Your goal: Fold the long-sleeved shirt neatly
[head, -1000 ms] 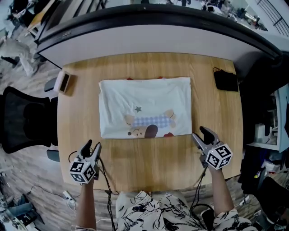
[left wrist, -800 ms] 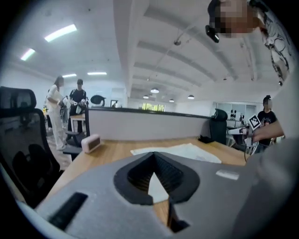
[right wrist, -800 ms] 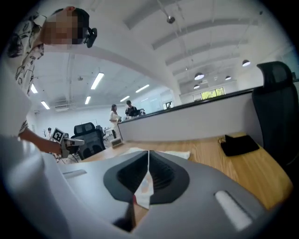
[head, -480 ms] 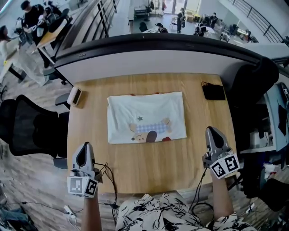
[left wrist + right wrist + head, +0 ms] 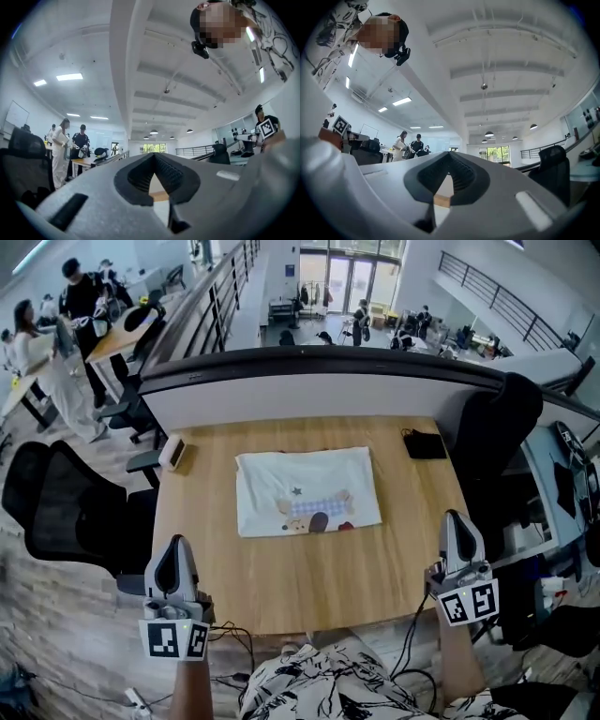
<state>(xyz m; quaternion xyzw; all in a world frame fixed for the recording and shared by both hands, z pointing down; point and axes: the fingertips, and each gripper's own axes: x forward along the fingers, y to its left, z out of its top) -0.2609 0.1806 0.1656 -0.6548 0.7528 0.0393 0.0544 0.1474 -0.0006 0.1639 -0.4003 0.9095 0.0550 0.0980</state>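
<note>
The long-sleeved shirt (image 5: 307, 490), white with a dog print, lies folded into a flat rectangle at the middle of the wooden table (image 5: 309, 582). My left gripper (image 5: 174, 551) is held up over the table's near left corner, well short of the shirt, jaws shut and empty. My right gripper (image 5: 457, 523) hangs at the near right edge, also shut with nothing in it. In the left gripper view, the left gripper (image 5: 154, 155) points level across the room, jaws closed together. In the right gripper view, the right gripper (image 5: 449, 154) does the same.
A black pouch (image 5: 425, 443) lies at the table's far right corner and a small white device (image 5: 172, 453) at its far left corner. Black office chairs stand to the left (image 5: 66, 512) and right (image 5: 497, 432). People stand at desks in the background.
Both grippers' jaws, open a second ago, have closed on nothing. Both grippers have risen and drawn back from the shirt. The head view now takes in more of the room.
</note>
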